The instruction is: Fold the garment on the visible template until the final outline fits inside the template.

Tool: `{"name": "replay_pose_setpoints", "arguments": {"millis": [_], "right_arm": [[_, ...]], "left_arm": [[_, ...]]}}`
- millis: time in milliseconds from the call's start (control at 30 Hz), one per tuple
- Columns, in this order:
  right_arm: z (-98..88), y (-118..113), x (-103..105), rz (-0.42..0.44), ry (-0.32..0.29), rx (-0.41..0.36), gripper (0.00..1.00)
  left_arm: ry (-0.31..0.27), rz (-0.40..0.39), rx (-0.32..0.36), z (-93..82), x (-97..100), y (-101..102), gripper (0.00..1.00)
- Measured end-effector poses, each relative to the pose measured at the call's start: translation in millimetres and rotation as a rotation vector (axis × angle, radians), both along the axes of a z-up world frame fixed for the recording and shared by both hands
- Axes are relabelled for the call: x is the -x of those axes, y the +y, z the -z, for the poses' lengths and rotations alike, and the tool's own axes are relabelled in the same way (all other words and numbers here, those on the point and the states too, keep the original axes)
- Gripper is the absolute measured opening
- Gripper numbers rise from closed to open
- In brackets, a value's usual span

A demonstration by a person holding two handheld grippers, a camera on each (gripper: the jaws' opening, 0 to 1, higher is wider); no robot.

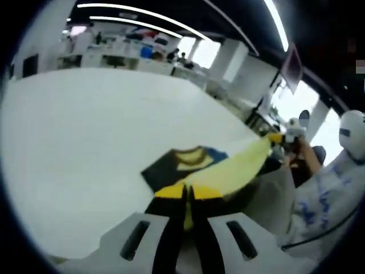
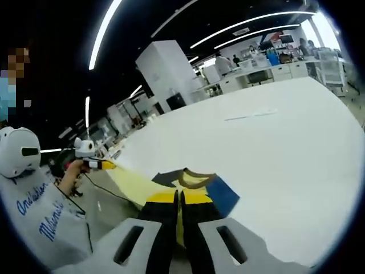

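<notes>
Garment stretched taut lengthwise between both grippers

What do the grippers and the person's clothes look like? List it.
Left gripper: black jaws with yellow tips on a pale grey body with two dark slots. Right gripper: the same. Sleeve: light grey with blue lettering. A white headset is worn.
</notes>
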State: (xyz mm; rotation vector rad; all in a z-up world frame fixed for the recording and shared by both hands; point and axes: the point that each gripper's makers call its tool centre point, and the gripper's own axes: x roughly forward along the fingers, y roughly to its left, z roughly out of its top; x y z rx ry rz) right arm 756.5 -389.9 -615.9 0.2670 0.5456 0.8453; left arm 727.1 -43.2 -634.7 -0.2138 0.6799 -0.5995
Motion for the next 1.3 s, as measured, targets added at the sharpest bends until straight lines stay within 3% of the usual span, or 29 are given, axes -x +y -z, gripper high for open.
{"name": "replay_pose_setpoints", "arguments": {"millis": [167, 300, 500, 667, 1300], "right_arm": [[9.8, 0, -5, 0.002, 0.022, 0.008, 0.02], [13.3, 1, -10, 0.003, 0.031, -0.001, 0.02], [23.9, 0, -23, 0.011, 0.054, -0.002, 0.02], [42.8, -2, -31, 0.018, 0.086, 0.048, 0.02], [65.2, 3, -57, 0.033, 0.125, 0.055, 0.02]], "left_arm": [[0.013, 0.009, 0.007, 7.2, -4.8, -2, 0.0], [0.008, 0.002, 0.054, 7.2, -12.2, -3, 0.0], [0.033, -0.007, 0.034, 20.3, -24.0, 2, 0.0], [0.06, -0.022, 0.023, 35.4, -33.2, 4, 0.0], [0.117, -0.034, 0.021, 66.4, -60.1, 6, 0.0]]}}
